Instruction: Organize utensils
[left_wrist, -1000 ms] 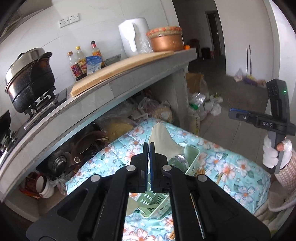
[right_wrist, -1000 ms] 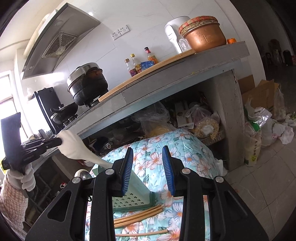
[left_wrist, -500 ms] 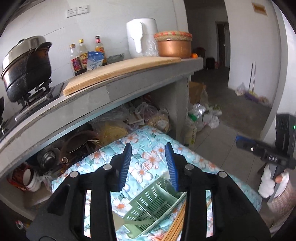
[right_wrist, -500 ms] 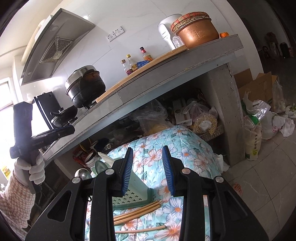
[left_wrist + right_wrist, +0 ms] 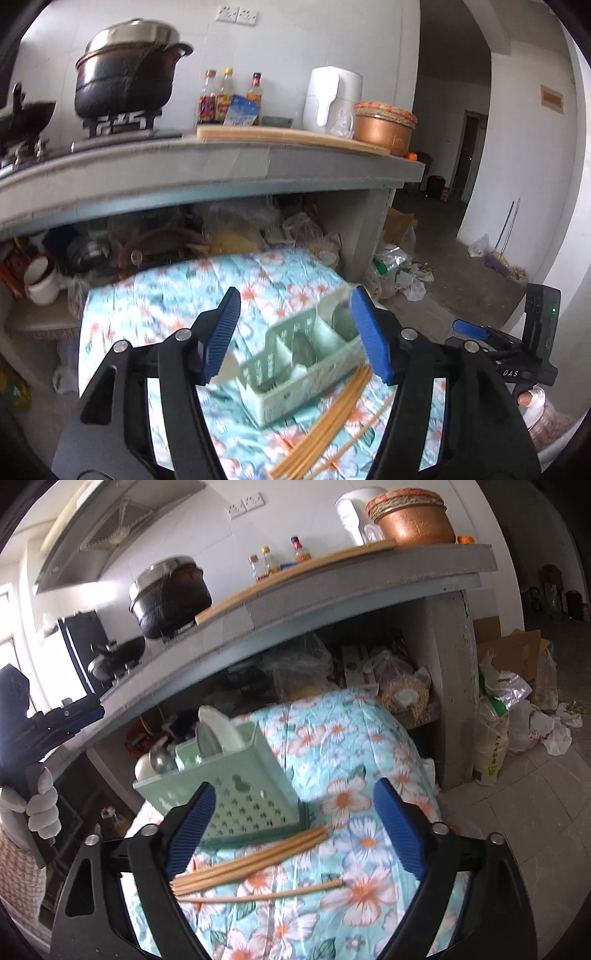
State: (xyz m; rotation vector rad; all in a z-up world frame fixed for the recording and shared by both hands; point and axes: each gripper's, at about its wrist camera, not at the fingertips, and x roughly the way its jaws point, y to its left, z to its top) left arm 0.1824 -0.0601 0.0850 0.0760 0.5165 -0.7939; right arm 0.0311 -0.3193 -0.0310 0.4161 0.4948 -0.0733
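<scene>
Both grippers' jaws have just opened wide, nothing between

The left gripper [image 5: 295, 334] is tilted downward, its jaws having just been opening, with nothing pressed between the pads. The right gripper [image 5: 293, 829] is likewise tilted down, its jaws just spread wide and empty. Each is held by a white-gloved hand [image 5: 38, 805].

- you can read "das" in white letters on the black body of your right gripper [image 5: 511, 373].
- bottle labels [image 5: 221, 107] are too blurred to read.
</scene>
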